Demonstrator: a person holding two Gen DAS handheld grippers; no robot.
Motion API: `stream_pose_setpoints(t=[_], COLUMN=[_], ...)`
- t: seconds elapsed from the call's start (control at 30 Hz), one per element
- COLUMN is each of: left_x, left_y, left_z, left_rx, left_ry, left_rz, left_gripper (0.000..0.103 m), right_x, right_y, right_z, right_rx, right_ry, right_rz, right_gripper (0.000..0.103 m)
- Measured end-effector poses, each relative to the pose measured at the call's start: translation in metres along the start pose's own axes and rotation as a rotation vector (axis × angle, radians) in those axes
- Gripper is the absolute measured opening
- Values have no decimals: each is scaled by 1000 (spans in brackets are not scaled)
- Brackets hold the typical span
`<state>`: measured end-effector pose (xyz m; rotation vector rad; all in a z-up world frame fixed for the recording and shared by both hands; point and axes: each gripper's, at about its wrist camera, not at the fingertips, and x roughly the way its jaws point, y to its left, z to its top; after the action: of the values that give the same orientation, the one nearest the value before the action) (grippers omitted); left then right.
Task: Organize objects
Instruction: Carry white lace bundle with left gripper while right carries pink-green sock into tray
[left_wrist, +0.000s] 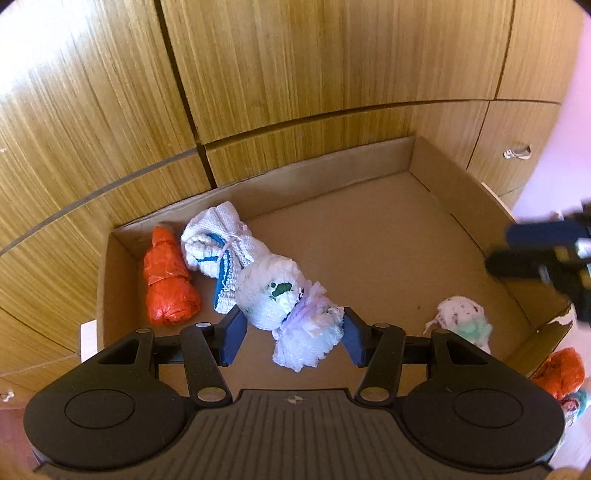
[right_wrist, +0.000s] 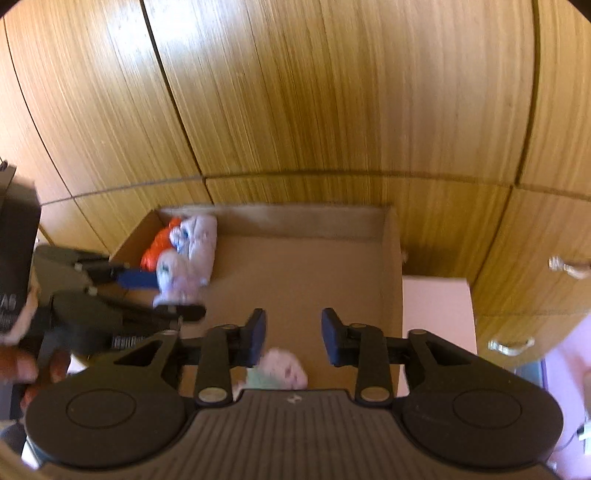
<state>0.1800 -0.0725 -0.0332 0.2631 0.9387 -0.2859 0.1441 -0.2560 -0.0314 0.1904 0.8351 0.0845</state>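
A white bundle with green print and a lilac frill (left_wrist: 284, 302) is held between the blue pads of the left gripper (left_wrist: 291, 332), which is clamped on its frilled lower end, just above the floor of an open cardboard box (left_wrist: 369, 229). Against the bundle's far side a white knitted bundle with blue trim (left_wrist: 218, 251) is seen, and beside that, in the box's left corner, an orange plastic bundle (left_wrist: 168, 277). A small white and mint bundle (left_wrist: 461, 319) lies apart near the box's right wall. In the right wrist view it (right_wrist: 282, 371) lies below the right gripper (right_wrist: 293, 332), whose jaws stand released with nothing between them. The box is backed by wooden cabinet doors (left_wrist: 295, 66). Another orange bundle (left_wrist: 563, 373) lies outside the box.
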Motion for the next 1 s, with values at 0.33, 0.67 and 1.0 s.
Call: stream_pose_setpoints(t=[0.33,0.67,1.0], left_x=[1,9,30], left_y=[-2,0,-16], left_z=[4,17,35], left_rx=[7,3,146], left_ry=[-14,-38,-86], left_rz=[1,-32,31], left_gripper=[61,60,59], right_x=[28,27,60], right_y=[20,27,-1], right_z=[-21,6,45], right_rx=[20,-101,-95], right_ry=[162,64,29], right_rz=[-18,-9,18], right_gripper=[36,24,24])
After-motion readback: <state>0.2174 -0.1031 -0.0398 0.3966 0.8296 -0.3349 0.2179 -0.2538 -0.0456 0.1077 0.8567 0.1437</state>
